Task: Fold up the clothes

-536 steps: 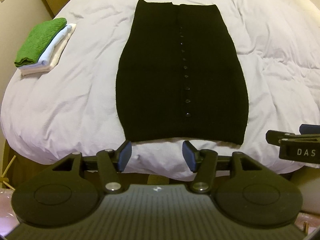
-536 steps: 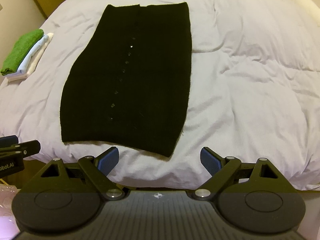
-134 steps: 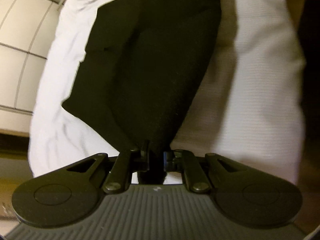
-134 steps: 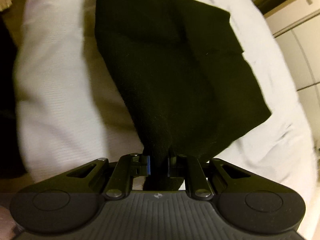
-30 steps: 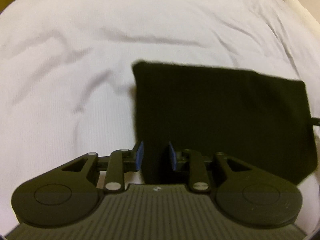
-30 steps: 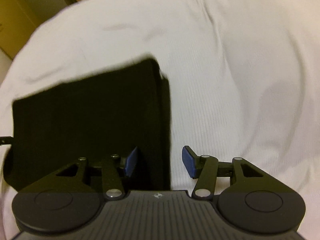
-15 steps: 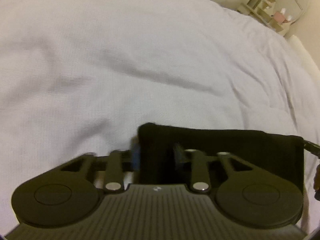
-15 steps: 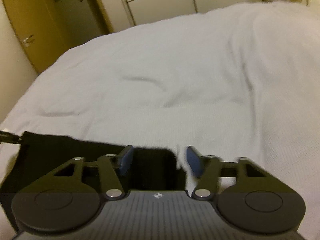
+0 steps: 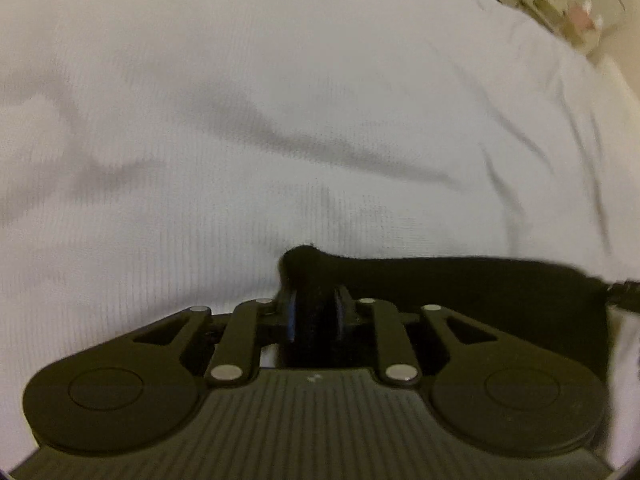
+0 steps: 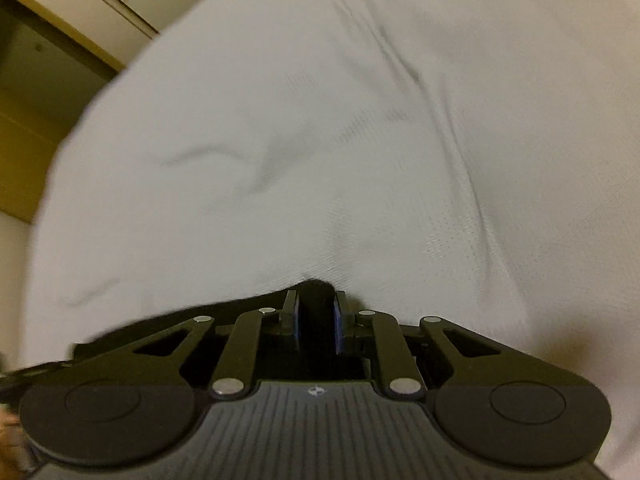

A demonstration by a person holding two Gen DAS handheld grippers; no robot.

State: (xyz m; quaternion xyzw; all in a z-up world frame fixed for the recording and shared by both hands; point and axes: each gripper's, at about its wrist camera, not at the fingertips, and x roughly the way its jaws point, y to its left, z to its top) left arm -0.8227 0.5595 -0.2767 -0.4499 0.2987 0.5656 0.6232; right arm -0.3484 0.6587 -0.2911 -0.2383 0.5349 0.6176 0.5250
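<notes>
The left gripper (image 9: 314, 314) is pinching the left corner of the folded black garment (image 9: 480, 284), whose long axis is running left to right across the white duvet (image 9: 280, 120). The right gripper (image 10: 316, 320), its jaws just closing, is clamping the right corner. Only the left view is showing the garment's long top edge; the right view is showing the duvet's left edge and a wooden door (image 10: 28, 128), with open duvet lying beyond.

Both wrist views look down, close over the white duvet (image 9: 280, 120).
</notes>
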